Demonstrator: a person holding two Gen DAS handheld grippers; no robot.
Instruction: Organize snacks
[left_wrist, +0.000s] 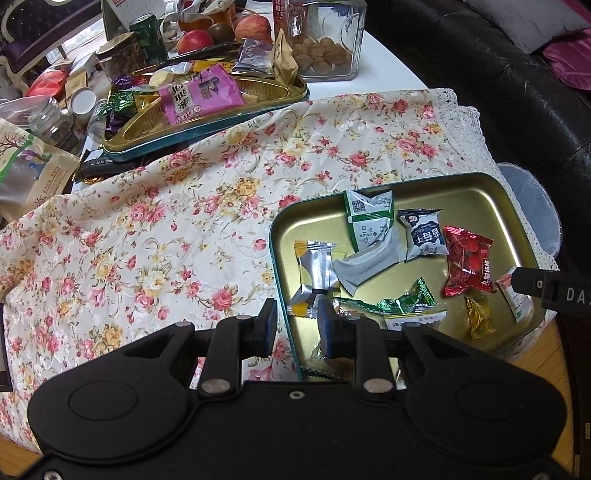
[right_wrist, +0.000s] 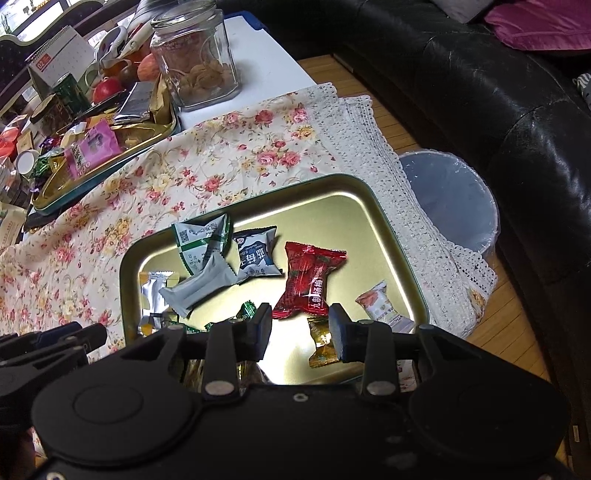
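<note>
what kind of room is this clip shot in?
Most likely a home living room. A black leather sofa with cushions runs beside a low table under a floral tablecloth, a small waste bin sits at the table's end, and the far side is cluttered with apples, jars and a desk calendar.

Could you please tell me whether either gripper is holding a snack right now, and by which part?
Neither: the left gripper and right gripper are both open and empty above the gold tray.
</note>
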